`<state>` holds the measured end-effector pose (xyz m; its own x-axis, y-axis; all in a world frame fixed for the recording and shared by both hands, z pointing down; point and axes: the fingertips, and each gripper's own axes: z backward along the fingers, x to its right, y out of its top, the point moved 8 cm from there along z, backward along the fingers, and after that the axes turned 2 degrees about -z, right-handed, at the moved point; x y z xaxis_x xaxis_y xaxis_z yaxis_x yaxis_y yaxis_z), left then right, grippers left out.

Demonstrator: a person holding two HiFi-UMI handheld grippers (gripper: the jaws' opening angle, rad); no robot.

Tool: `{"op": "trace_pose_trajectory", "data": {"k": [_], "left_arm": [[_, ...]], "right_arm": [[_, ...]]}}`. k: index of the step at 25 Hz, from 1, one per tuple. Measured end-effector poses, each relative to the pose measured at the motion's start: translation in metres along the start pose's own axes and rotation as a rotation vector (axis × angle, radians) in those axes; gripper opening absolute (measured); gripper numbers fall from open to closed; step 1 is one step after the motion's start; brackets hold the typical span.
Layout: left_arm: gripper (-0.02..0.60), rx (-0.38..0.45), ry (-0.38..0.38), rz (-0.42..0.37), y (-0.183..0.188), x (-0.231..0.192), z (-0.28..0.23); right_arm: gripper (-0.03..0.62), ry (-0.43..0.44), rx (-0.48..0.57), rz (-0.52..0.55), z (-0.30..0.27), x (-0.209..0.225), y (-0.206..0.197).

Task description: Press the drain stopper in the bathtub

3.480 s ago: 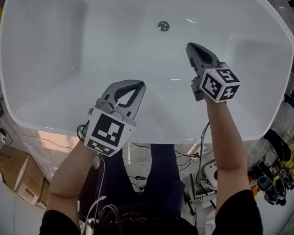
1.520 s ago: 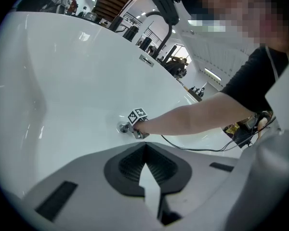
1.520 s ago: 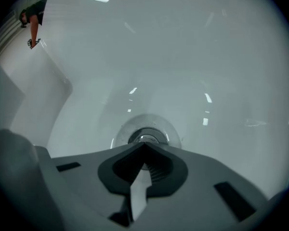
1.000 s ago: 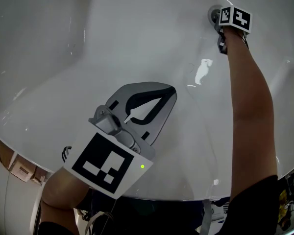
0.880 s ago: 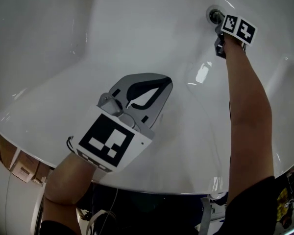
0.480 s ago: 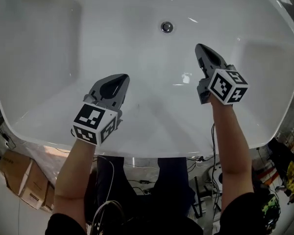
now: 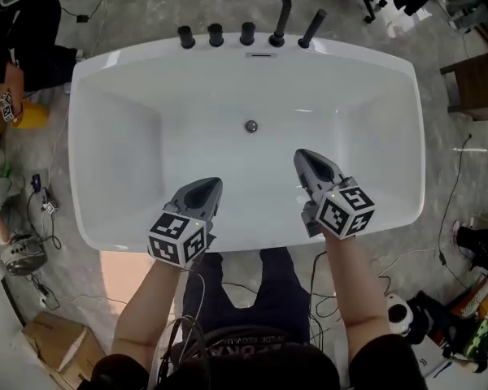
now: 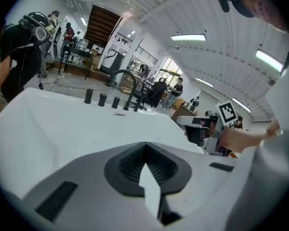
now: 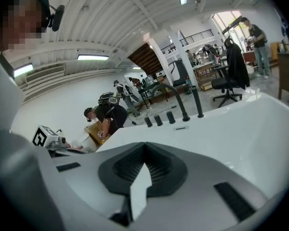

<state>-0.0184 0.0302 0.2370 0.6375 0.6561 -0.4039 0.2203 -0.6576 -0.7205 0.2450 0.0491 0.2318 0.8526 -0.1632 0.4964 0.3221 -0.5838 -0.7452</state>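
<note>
The white bathtub [image 7: 114, 161] is filling the middle of the frame, its basin lying open all around the drain stopper [image 7: 250, 126] at the centre of the floor. It is too small to tell whether it is pressed. The left gripper [image 7: 211, 185] and right gripper [image 7: 302, 157] are hovering over the near rim at lower middle, both with jaws pressed together and well apart from the stopper.

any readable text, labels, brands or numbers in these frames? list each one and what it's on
No text can be read in any view.
Left gripper cube: black-and-white square marker, pattern only, no letters.
Right gripper cube: the same kind of marker, no letters.
Bathtub: no brand mark visible.
Cardboard box: any print is too small to read.
</note>
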Motion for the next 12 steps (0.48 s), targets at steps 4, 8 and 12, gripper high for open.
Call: {"op": "trace_pose_trajectory", "data": {"k": [4, 8, 12], "left_arm": [[0.003, 0.012, 0.006, -0.038, 0.029, 0.032, 0.032], [0.003, 0.018, 0.019, -0.054, 0.048, 0.045, 0.059], [0.003, 0.037, 0.011, -0.085, 0.064, 0.062, 0.082]], "right_arm": [[0.015, 0.034, 0.034, 0.018, 0.035, -0.041, 0.022], [0.015, 0.055, 0.085, 0.043, 0.063, -0.074, 0.037], [0.015, 0.056, 0.143, 0.061, 0.094, -0.089, 0.048]]}}
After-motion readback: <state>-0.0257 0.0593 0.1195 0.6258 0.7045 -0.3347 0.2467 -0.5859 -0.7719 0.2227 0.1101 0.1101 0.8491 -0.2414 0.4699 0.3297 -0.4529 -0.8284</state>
